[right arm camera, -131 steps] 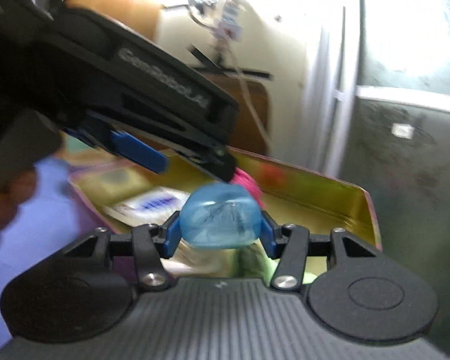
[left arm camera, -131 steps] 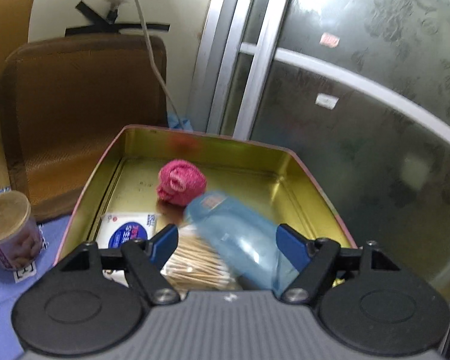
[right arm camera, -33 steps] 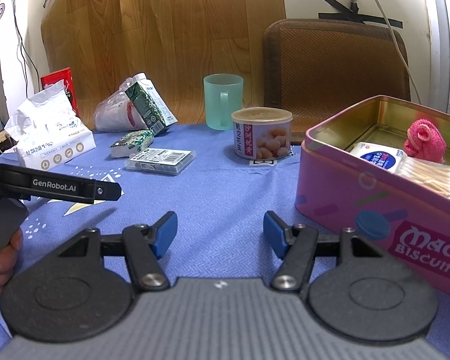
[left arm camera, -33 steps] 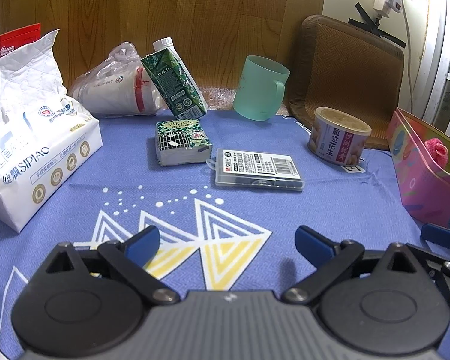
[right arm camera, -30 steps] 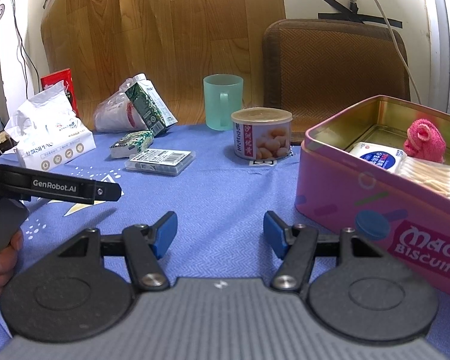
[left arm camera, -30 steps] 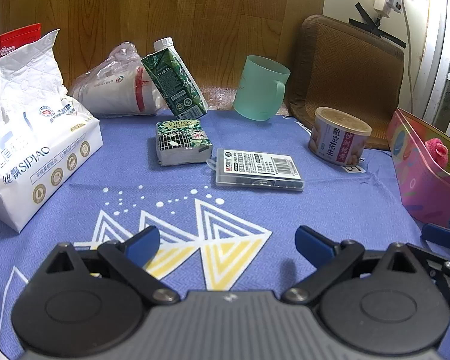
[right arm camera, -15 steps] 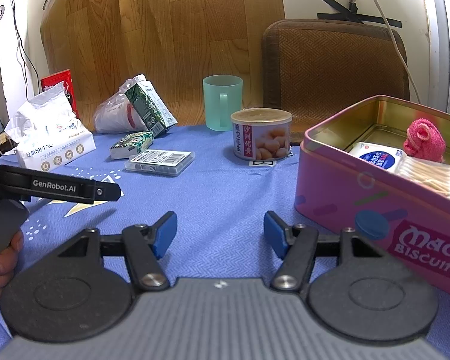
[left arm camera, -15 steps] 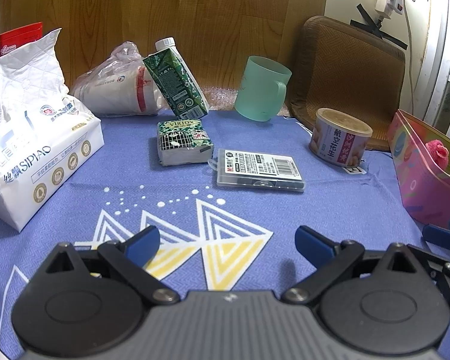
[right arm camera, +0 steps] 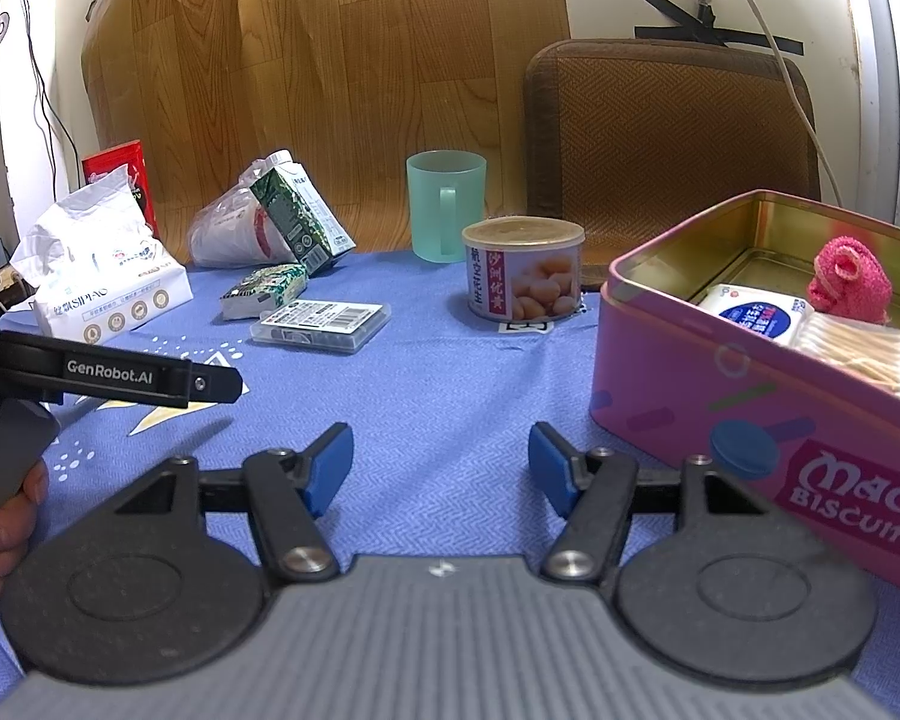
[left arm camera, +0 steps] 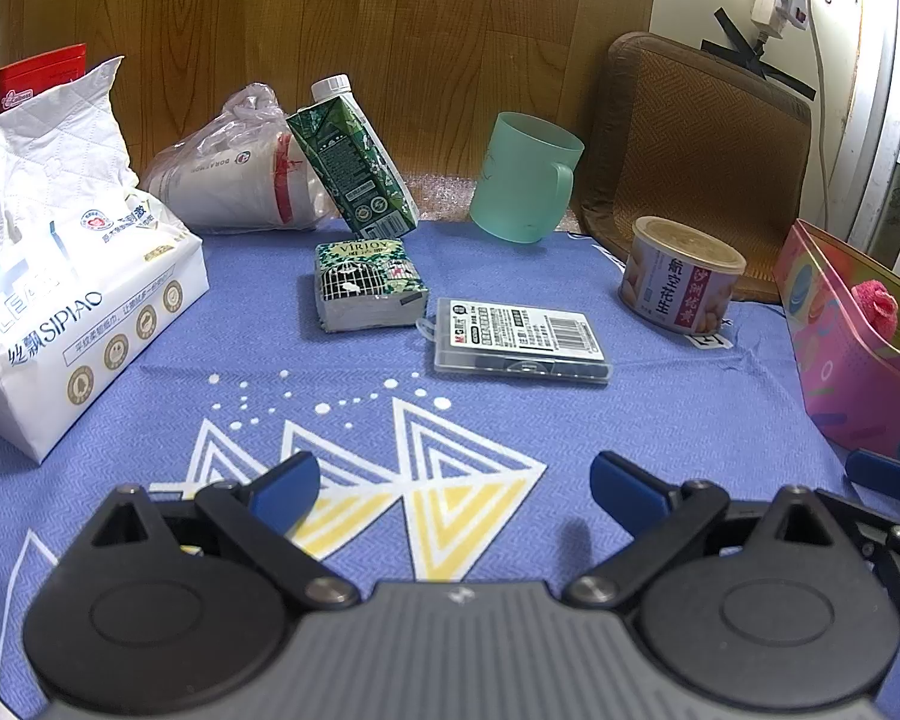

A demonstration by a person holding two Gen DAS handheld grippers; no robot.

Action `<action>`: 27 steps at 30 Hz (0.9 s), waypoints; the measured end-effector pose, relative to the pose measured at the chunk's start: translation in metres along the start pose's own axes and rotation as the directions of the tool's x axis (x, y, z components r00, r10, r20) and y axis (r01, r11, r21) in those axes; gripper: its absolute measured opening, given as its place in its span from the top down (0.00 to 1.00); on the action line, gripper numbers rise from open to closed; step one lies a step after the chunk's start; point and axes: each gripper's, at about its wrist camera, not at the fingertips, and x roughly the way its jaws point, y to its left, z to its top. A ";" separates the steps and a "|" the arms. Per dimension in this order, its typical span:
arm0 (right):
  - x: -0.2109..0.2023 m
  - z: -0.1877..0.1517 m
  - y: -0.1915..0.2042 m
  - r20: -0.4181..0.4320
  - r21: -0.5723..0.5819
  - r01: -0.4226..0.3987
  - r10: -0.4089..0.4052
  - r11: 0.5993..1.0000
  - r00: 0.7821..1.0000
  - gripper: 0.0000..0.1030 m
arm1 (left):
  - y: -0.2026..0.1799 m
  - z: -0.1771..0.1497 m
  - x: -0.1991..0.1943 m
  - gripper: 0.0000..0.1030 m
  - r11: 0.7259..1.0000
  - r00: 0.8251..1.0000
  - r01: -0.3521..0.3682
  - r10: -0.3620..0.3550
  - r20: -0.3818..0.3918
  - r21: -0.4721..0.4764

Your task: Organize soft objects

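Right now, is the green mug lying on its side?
No, the green mug stands upright on the blue tablecloth, its open mouth facing up and its handle toward the camera.

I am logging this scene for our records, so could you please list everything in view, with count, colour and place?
tissue pack: 1, white, far left of cloth
red box: 1, red, behind the tissue pack
bagged cups: 1 bag, white and red, by the back wall
carton: 1, green, tilted against the bagged cups
small packet: 1, green and white, in front of the carton
clear case: 1, transparent, mid cloth
mug: 1, mint green, at the back
can: 1, labelled, left of the tin
biscuit tin: 1, pink, right
pink cloth: 1, in the tin
wipes pack: 1, white, in the tin
cotton swabs: 1 pack, in the tin
tablecloth: 1, blue
left gripper: jaws open, empty
right gripper: jaws open, empty
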 end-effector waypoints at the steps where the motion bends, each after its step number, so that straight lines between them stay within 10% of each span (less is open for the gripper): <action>1: 0.000 0.000 0.000 0.000 0.000 0.000 0.000 1.000 1.000 0.35 | 0.000 0.000 0.000 0.03 1.000 1.000 0.000 0.000 0.000 -0.001; 16: 0.018 0.015 0.017 -0.043 -0.138 -0.074 0.069 0.988 0.997 0.27 | 0.025 0.003 -0.003 0.03 0.989 0.999 -0.027 0.031 0.028 -0.143; 27: 0.118 0.067 0.053 -0.168 -0.355 -0.259 0.211 0.899 0.963 0.21 | 0.037 0.002 -0.007 0.03 0.972 0.996 -0.057 0.071 0.057 -0.229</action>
